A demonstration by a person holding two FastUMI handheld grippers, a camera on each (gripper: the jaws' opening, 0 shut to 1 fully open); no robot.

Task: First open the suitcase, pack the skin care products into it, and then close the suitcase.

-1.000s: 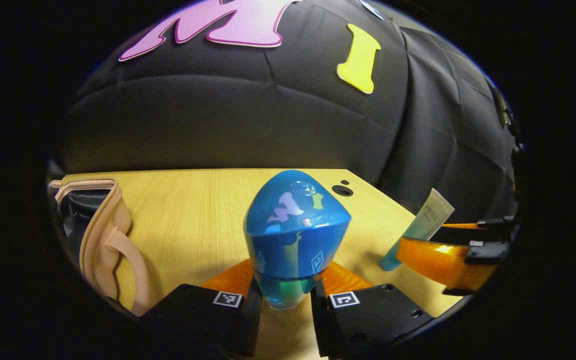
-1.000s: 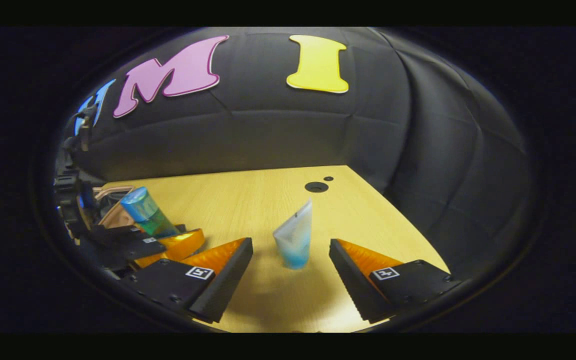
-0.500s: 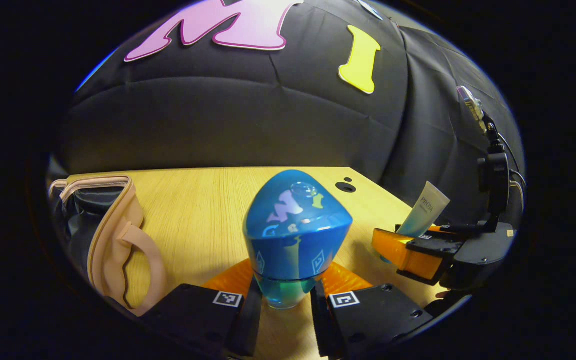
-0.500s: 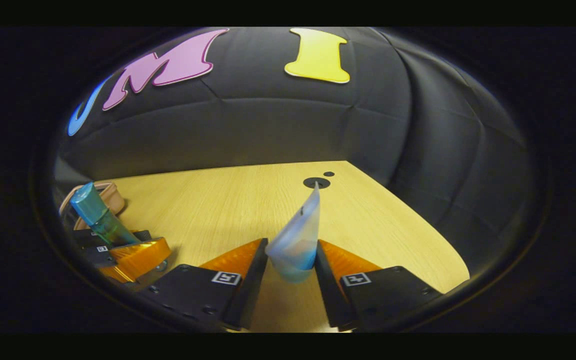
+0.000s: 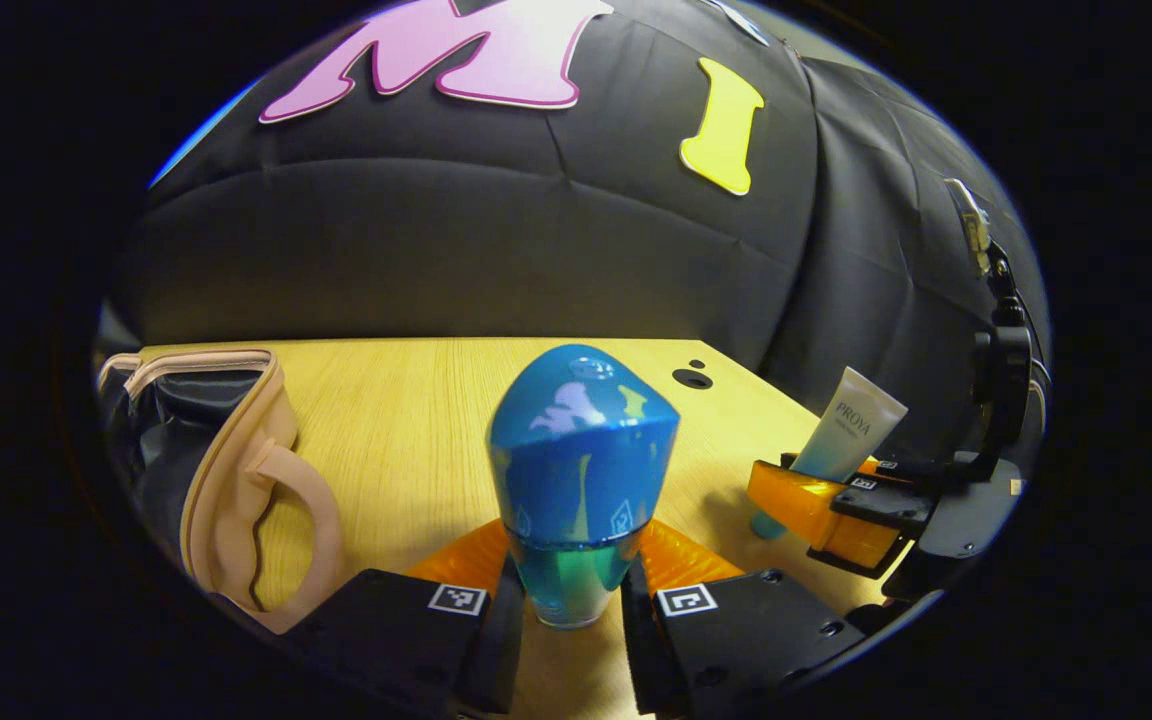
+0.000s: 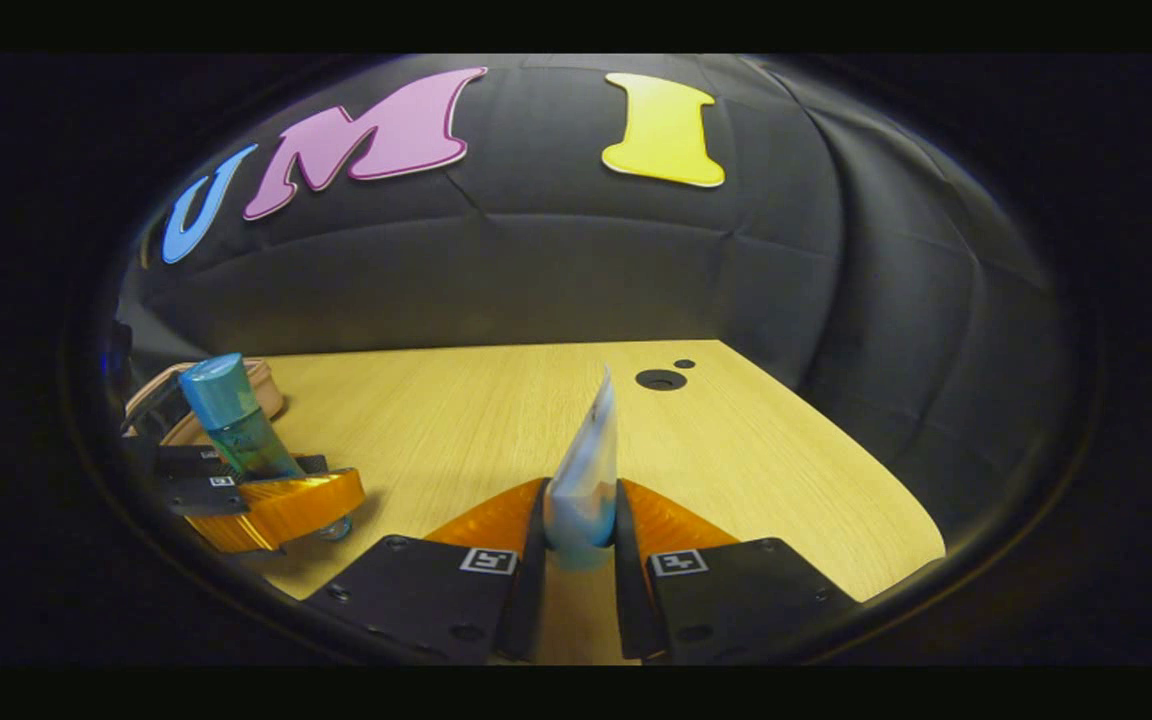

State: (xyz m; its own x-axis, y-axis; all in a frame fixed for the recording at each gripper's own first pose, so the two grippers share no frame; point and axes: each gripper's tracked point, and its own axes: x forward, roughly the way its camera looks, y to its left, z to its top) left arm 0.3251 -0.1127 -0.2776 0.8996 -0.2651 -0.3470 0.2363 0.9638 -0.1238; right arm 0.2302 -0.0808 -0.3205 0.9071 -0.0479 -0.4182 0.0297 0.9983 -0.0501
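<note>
My suitcase sits open at the table's left edge, its dark inside bare as far as I can see, so I judge opening done while packing and closing remain. My left gripper is clamped on the blue bottle, upright near the table's front edge. My right gripper squeezes the pale tube, also upright, nearer the right edge. Both products look ready to go into the case.
</note>
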